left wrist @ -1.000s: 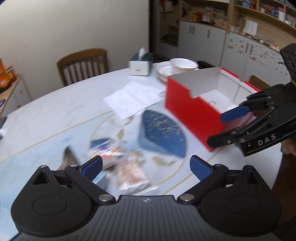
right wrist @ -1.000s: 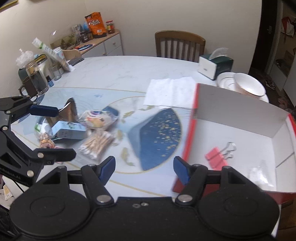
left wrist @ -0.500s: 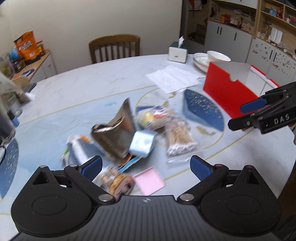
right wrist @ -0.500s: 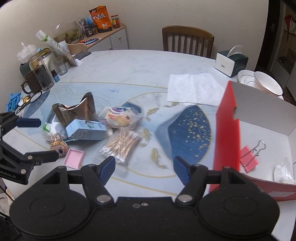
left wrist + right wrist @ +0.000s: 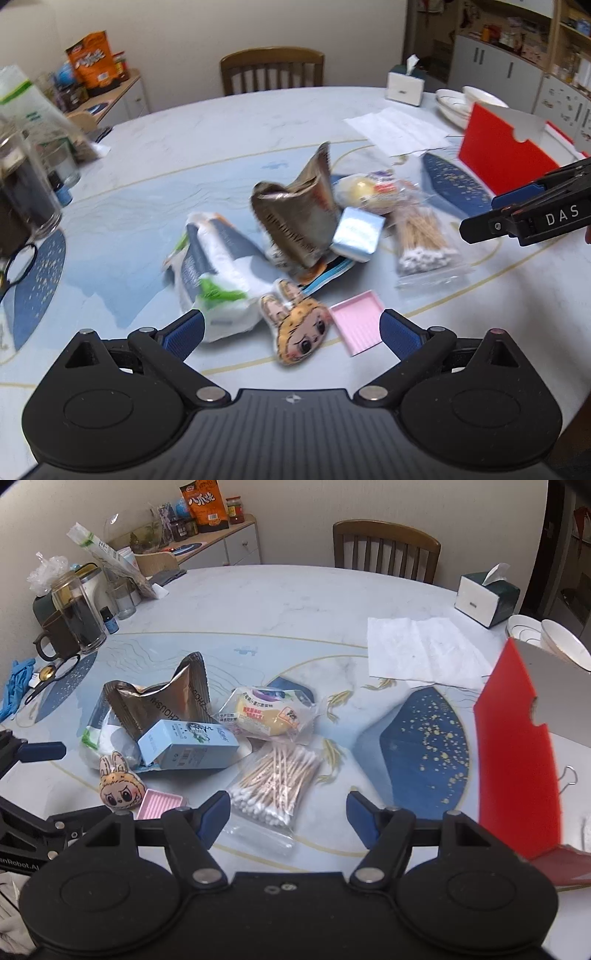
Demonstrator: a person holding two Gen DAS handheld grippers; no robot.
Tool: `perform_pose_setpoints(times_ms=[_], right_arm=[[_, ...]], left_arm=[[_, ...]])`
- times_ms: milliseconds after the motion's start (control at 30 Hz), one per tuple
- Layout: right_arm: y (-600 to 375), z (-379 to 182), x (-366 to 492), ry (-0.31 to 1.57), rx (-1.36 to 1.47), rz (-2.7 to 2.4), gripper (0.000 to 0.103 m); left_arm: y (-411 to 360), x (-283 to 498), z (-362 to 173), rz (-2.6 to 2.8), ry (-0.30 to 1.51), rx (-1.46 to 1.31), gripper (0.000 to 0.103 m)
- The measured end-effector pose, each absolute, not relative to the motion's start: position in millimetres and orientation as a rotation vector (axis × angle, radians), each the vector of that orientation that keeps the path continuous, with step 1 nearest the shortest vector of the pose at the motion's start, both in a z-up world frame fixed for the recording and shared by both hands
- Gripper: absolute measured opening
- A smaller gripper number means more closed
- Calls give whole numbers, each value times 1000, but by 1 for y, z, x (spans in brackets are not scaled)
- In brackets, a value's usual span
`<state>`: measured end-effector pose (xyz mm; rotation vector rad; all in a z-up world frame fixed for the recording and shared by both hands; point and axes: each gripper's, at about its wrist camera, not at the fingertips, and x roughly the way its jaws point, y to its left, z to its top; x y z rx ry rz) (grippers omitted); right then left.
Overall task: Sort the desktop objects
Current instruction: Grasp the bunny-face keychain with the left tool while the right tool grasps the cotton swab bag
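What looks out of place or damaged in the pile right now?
The torn-open brown foil pouch stands gaping on the heap, leaning over the light blue carton. The bag of cotton swabs lies askew beside them. Nothing looks spilled. Both claws are open and empty.

One chair (image 5: 386,548), two bowls (image 5: 563,644), one red box (image 5: 517,753).

Both grippers: matte black bodies, blue finger pads (image 5: 397,334), silver pivot screws; right gripper (image 5: 517,221) lettered "DAS" in white.
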<state>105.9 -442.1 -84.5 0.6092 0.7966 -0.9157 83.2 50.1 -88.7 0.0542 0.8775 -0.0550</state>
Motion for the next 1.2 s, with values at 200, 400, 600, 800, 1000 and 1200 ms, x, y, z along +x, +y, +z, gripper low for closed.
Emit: perform_pose_setpoints(times_ms=[200, 400, 600, 800, 1000, 1200], right_arm=[[-451, -95, 120, 831, 598, -900, 69], [-462, -103, 130, 842, 610, -903, 69], [-470, -114, 137, 863, 629, -910, 69], [-477, -120, 142, 871, 643, -919, 69], [-486, -124, 146, 877, 650, -943, 69], [-490, -131, 149, 893, 655, -952, 69]], left_arm=[[57, 83, -94, -12, 873, 7, 101], [62, 90, -101, 0, 906, -49, 100], [62, 93, -104, -4, 916, -79, 99], [65, 93, -107, -3, 927, -111, 92], [66, 94, -109, -2, 941, -146, 76], [65, 99, -112, -2, 947, -154, 70]])
